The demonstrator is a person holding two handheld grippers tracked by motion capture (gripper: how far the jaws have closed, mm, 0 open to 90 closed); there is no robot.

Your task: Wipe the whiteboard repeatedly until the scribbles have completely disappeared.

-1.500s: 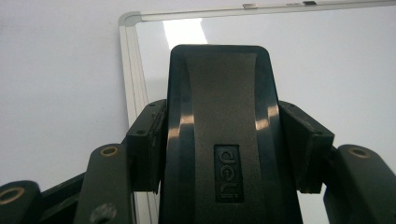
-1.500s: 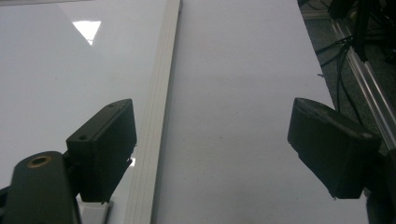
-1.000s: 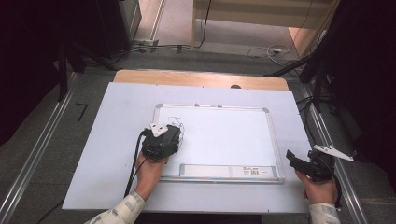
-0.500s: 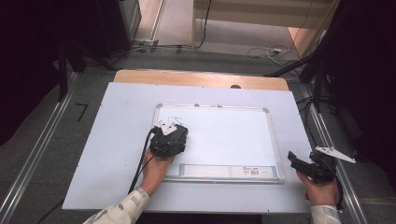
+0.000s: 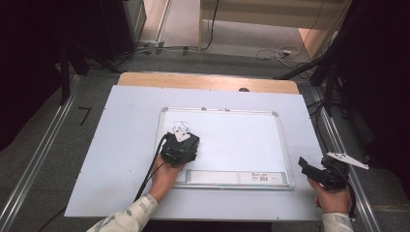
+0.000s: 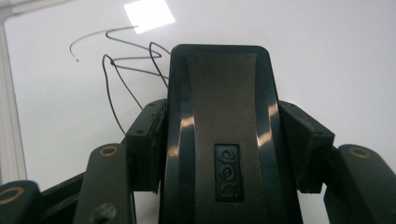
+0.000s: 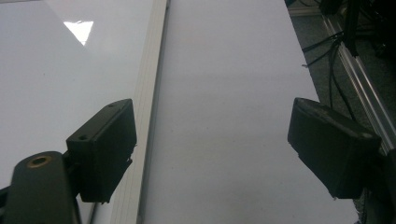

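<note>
A person seated at a table (image 5: 96,159) works over a whiteboard (image 5: 241,140) with a hand-held gripper in each hand. The left gripper (image 5: 180,145) sits low over the board's near-left part, its 2 jaws clamped on the sides of a black eraser (image 6: 219,140); in the left gripper view the pads (image 6: 149,140) press against both flanks of the eraser, whose embossed brand plate faces the camera. Just beyond the eraser's far end, thin black scribbles (image 6: 126,70) loop across the white surface toward the board's left frame, and a bright square of reflected light lies above them. In the high view the same scribbles (image 5: 180,126) show just beyond the gripper, near the board's far-left corner, and a black cable (image 5: 150,174) trails from the gripper back along the person's forearm.

The right gripper (image 5: 314,169) is held off the board's near-right corner, above the table's right edge, with its grey three-cornered plate pointing right. Its jaws stand wide apart with nothing between them; in the right gripper view they frame bare tabletop, with the board's pale frame (image 7: 149,93) running past the left jaw and cables on the floor (image 7: 336,56) at the upper right
</note>
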